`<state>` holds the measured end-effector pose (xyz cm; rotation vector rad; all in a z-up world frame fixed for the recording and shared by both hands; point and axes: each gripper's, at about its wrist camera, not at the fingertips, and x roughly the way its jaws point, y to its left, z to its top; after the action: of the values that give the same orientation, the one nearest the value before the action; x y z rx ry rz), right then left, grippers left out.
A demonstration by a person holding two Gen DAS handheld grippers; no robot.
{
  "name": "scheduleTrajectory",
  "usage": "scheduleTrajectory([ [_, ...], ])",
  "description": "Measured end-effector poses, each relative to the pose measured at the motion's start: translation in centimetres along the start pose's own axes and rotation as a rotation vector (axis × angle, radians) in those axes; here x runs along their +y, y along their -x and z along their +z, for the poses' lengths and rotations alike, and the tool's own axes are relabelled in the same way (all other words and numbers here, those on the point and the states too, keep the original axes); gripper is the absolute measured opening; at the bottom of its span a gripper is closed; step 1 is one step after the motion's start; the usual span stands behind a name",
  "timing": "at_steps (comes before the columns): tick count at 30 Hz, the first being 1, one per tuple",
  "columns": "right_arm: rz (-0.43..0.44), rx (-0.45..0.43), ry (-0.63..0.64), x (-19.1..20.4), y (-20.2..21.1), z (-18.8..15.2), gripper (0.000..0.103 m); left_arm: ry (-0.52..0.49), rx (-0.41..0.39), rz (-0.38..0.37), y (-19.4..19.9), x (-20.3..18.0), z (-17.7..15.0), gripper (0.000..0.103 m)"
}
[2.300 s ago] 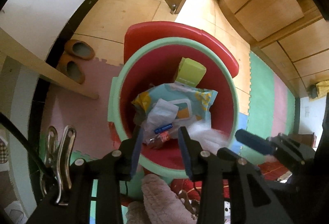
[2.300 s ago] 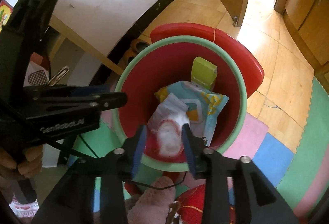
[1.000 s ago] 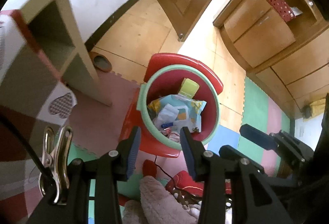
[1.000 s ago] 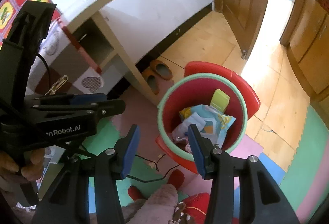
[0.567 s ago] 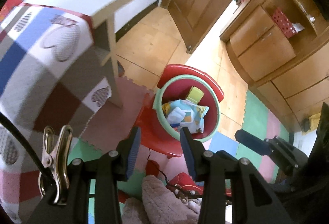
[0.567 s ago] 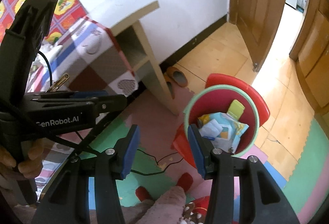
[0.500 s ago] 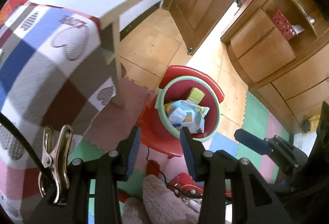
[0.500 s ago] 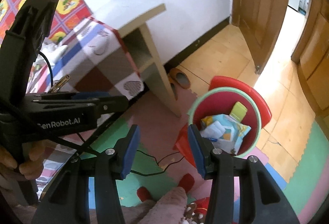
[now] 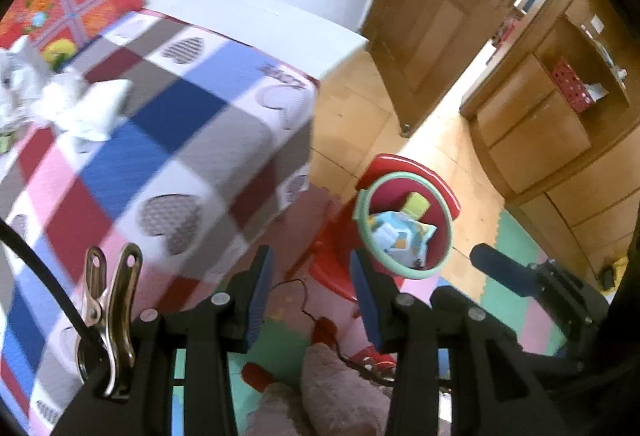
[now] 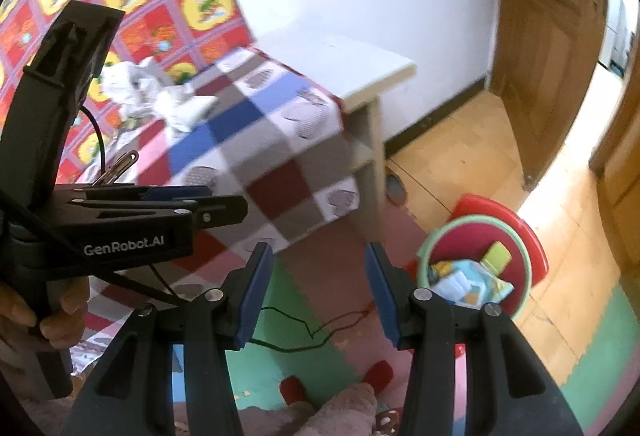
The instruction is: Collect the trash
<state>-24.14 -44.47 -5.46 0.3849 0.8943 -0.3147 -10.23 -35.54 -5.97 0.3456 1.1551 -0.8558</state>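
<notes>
- Two hand-held grippers: the left hand-held gripper (image 9: pixel 310 294) and the right hand-held gripper (image 10: pixel 318 292), each with two blue-padded fingers and nothing between them
- One table (image 10: pixel 280 104) under a checked cloth
- One heap of crumpled white paper (image 10: pixel 160 96) on the table; the pieces in it are too blurred to count
- One red bin (image 10: pixel 478 272) with a green rim
- In the bin, one green carton (image 10: pixel 494 254) and one light-blue packet (image 10: pixel 468 284); smaller scraps there cannot be counted
- One metal clip (image 9: pixel 110 316)
- One wooden door (image 10: pixel 552 48)
- One slipper (image 10: pixel 394 188) showing by the table leg
</notes>
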Motion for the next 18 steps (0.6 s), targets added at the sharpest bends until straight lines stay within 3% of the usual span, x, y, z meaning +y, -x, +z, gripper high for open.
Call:
scheduleTrajectory([
  [18, 0.115, -0.043, 0.201, 12.7, 1.1, 2.3, 0.049, 0.181, -0.083, 0.073, 9.2, 11.3, -3.4, 0.041],
])
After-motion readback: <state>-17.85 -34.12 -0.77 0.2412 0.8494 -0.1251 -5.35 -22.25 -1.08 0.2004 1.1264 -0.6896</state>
